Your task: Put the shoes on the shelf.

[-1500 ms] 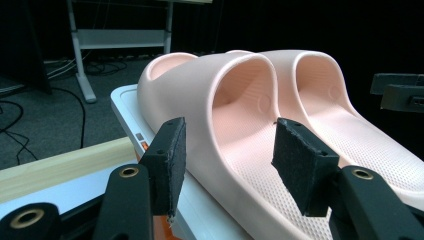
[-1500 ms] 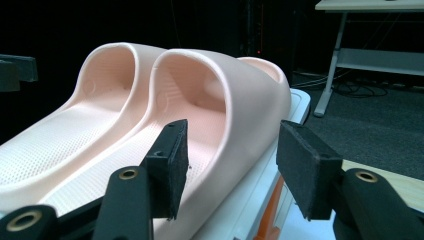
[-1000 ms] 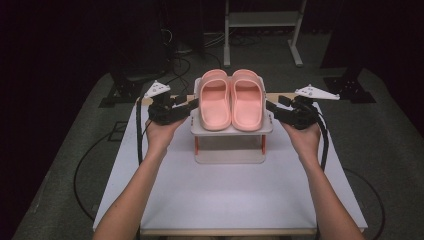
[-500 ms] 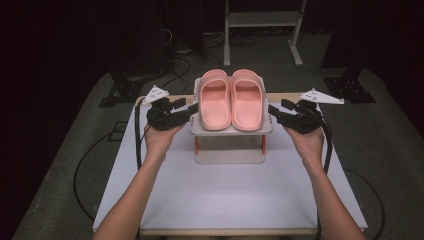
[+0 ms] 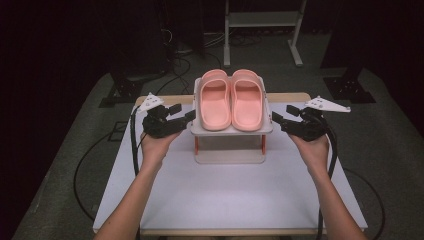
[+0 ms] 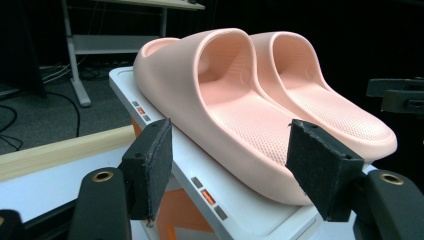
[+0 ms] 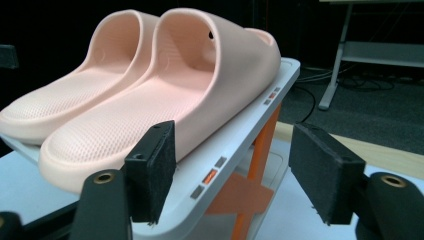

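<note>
Pink slippers (image 5: 232, 99) side by side atop white rack (image 5: 231, 131), mid-worktop (image 5: 225, 190) | left hand-held gripper (image 5: 186, 116) at rack's left edge, spread, empty | right hand-held gripper (image 5: 276, 118) drawn slightly off rack's right edge versus earlier, spread, empty | grasp not begun.

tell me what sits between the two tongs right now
In the high view, the white rack carrying the pair of pink slippers stands between the left tongs and the right tongs; both are open.
</note>
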